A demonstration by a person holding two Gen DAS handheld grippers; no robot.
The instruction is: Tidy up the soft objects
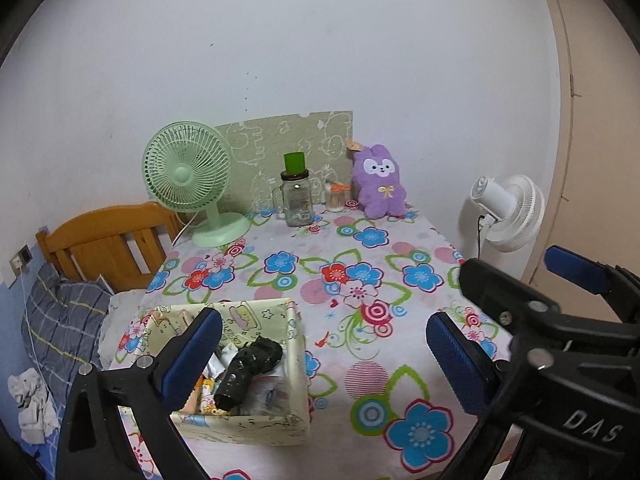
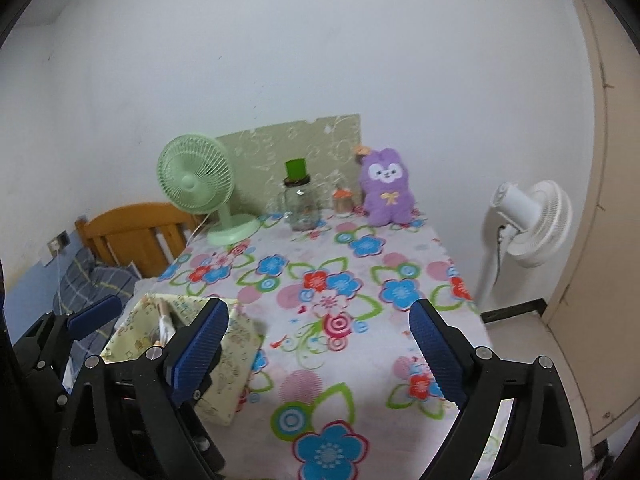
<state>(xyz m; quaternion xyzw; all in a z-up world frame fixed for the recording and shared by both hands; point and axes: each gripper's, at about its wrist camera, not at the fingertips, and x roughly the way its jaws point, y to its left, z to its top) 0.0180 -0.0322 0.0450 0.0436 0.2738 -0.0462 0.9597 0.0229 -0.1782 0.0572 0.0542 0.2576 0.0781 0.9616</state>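
Observation:
A purple plush bunny (image 1: 380, 184) (image 2: 386, 188) sits upright at the far edge of the table, against the wall. A pale yellow patterned box (image 1: 240, 428) (image 2: 228, 372) stands at the table's near left corner. It holds a black crumpled soft item (image 1: 248, 372) on top of small packets. My left gripper (image 1: 324, 360) hangs open, its left finger over the box, with nothing between the fingers. My right gripper (image 2: 320, 352) is open and empty too, above the near middle of the table beside the box. One of its blue pads (image 1: 576, 270) shows at the right of the left wrist view.
The table (image 1: 360, 272) wears a floral cloth. At its back stand a green desk fan (image 1: 188, 176), a glass jar with a green lid (image 1: 296, 196), a small swab container (image 1: 334, 196) and a green patterned board (image 1: 288, 148). A white pedestal fan (image 1: 508, 212) stands to the right, a wooden bed headboard (image 1: 108, 240) to the left.

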